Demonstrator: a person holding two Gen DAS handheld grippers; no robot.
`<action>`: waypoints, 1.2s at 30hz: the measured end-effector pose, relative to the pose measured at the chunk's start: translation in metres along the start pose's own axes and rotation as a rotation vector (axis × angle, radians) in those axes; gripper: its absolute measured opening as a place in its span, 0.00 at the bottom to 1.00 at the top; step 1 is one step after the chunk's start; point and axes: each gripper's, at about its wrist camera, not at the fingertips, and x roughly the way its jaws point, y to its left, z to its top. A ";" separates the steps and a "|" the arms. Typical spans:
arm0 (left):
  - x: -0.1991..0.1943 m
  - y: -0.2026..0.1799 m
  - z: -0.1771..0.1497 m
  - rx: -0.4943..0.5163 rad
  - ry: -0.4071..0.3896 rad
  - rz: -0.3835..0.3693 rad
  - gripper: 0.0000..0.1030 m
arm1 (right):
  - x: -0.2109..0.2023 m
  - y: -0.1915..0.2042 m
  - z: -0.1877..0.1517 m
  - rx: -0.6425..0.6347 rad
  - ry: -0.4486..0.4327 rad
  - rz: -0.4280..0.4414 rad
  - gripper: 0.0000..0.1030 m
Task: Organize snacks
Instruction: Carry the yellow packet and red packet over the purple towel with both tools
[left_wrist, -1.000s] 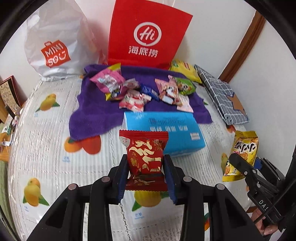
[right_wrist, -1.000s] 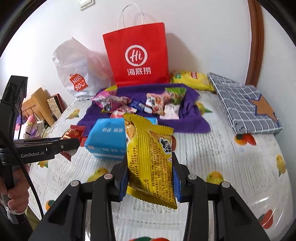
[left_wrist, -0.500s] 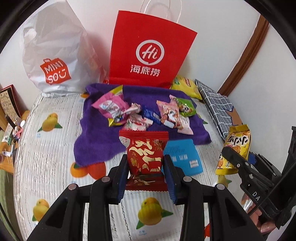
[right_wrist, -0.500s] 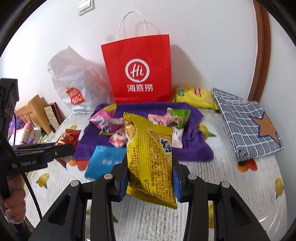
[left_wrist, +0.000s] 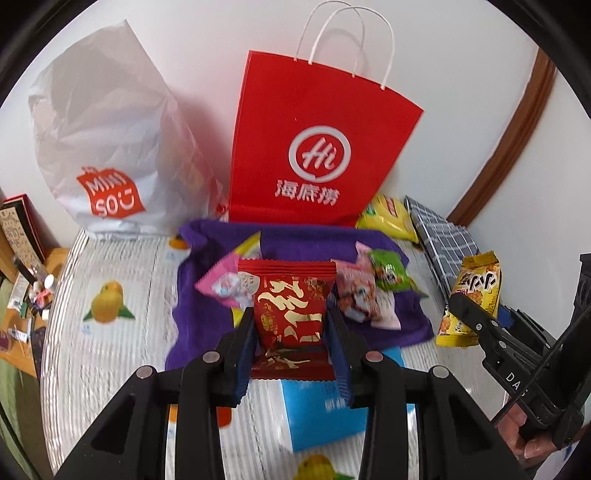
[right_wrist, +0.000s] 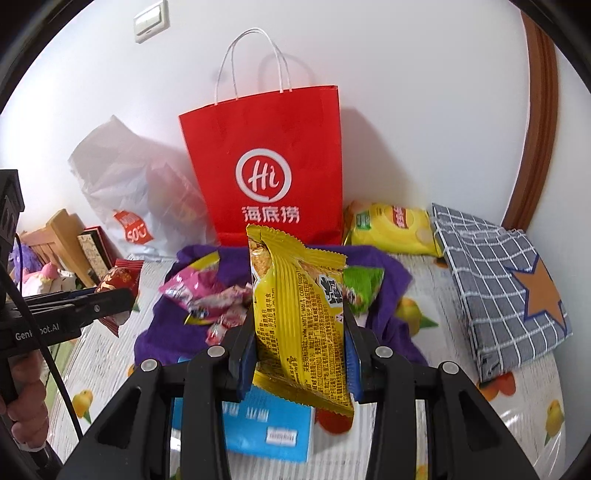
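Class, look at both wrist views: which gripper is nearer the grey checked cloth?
Right. The right gripper hovers just left of the cloth; the left gripper is farther left, beyond it.

A paper bag (right_wrist: 266, 166) stands upright at the far wall. Left of it slumps a plastic bag (right_wrist: 125, 192). A towel (right_wrist: 384, 273) lies spread just in front of the paper bag, with a heap of small snack packets (right_wrist: 210, 299) on it. To the paper bag's right, against the wall, lies a chip packet (right_wrist: 391, 229), and right of that a folded cloth (right_wrist: 495, 288). Nearer than the towel sits a tissue pack (right_wrist: 266, 428) (its far edge is hidden, so contact with the towel cannot be told). All rest on a tablecloth (right_wrist: 517, 406). Far left stand wooden items (right_wrist: 62, 236).
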 end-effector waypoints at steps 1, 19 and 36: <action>0.003 0.001 0.005 -0.004 -0.003 0.001 0.34 | 0.003 -0.001 0.004 0.008 0.001 0.004 0.38; 0.046 0.015 0.063 -0.045 -0.018 -0.004 0.34 | 0.052 -0.010 0.057 0.037 -0.026 0.027 0.38; 0.093 0.044 0.061 -0.103 0.055 0.015 0.34 | 0.114 -0.036 0.038 0.016 0.114 0.027 0.38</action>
